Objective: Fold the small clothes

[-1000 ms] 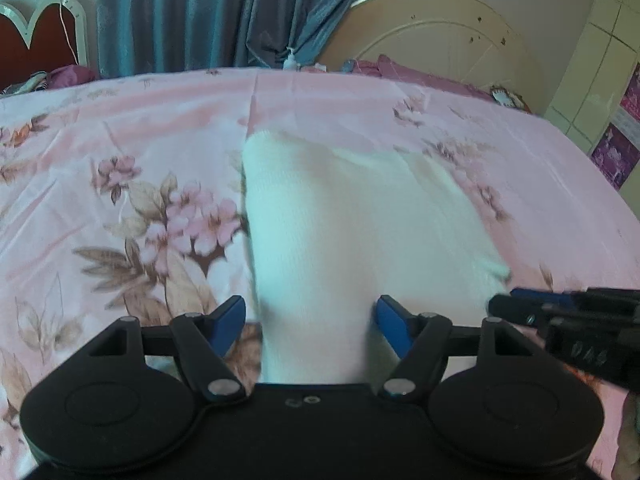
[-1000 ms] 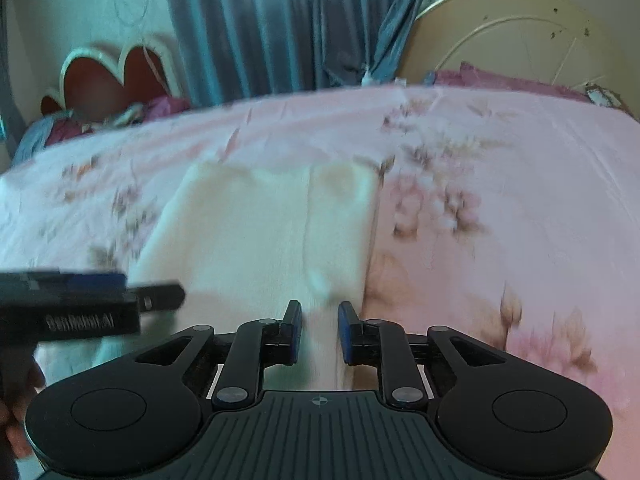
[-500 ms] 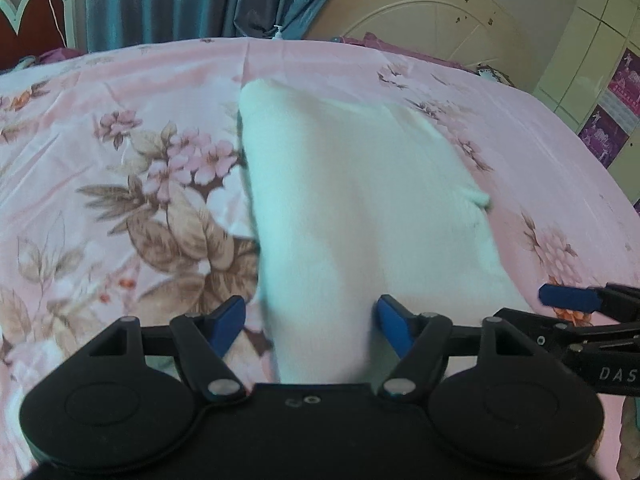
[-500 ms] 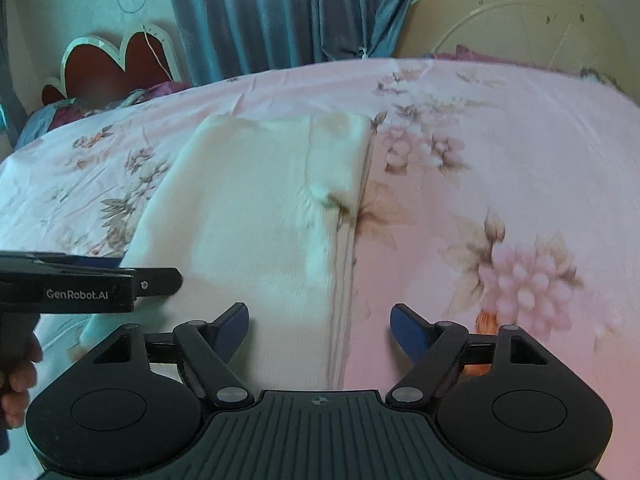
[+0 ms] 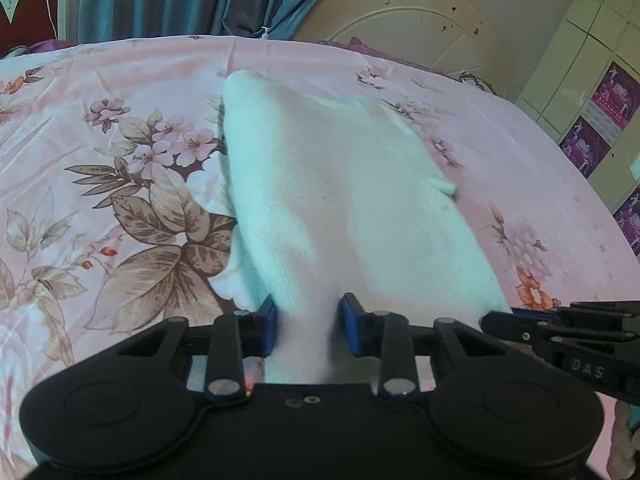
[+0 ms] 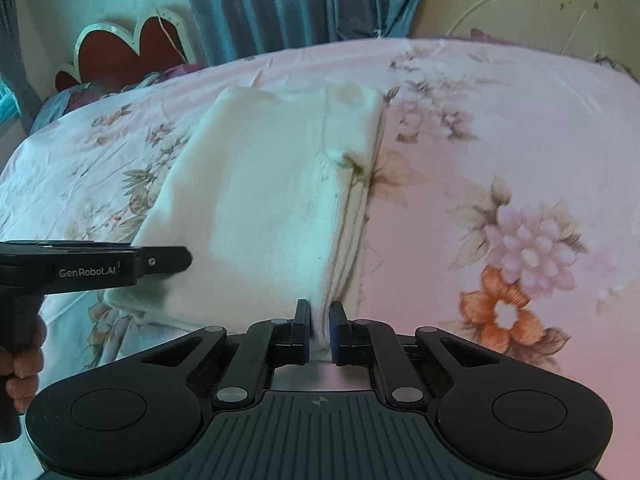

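Garment's point(image 5: 340, 200) near edge pinched in both left gripper point(image 5: 308, 330) and right gripper point(image 6: 319, 332).

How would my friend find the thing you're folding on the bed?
Look at the big bed with the pink flowered sheet. In its middle lies a cream knitted garment, already folded lengthwise. It is the only plain, pale, fuzzy thing there, with no flowers on it.
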Demonstrator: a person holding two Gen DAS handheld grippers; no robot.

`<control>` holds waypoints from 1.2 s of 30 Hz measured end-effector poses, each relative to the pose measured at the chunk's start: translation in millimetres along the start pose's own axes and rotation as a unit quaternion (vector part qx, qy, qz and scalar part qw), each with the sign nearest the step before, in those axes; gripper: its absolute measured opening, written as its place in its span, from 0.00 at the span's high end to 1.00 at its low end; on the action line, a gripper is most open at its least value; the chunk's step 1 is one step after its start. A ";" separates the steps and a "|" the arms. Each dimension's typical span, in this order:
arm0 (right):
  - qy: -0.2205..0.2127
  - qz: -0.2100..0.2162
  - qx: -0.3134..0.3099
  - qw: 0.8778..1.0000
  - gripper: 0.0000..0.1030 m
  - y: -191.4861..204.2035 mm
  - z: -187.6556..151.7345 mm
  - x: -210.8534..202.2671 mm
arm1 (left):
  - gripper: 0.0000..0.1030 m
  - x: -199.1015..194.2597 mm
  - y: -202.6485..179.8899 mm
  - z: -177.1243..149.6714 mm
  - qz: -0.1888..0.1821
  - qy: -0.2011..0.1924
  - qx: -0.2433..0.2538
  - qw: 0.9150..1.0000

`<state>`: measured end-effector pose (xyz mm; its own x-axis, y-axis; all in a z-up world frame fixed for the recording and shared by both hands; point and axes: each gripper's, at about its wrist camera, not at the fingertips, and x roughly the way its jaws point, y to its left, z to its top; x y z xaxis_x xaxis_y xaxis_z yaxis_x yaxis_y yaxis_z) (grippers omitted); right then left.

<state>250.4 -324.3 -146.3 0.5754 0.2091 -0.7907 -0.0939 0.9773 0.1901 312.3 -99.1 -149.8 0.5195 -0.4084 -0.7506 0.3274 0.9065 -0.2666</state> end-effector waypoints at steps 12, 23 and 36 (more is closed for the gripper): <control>-0.028 0.006 0.035 0.999 0.22 -20.1 22.2 -9.5 | 0.38 -1.0 -0.9 11.2 0.053 0.004 0.019 0.998; -0.025 0.043 0.073 0.996 0.22 -40.6 76.0 25.3 | 0.34 6.6 -1.6 52.2 0.066 -0.018 0.022 0.997; 0.004 0.112 0.139 0.984 0.22 -66.1 108.1 93.7 | 0.29 62.1 29.9 81.1 -0.005 0.002 -0.063 0.998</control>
<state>398.4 -373.1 -170.0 0.5595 0.4190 -0.7151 0.0083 0.8600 0.5103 418.4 -106.0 -155.4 0.5139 -0.4178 -0.7492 0.2317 0.9085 -0.3477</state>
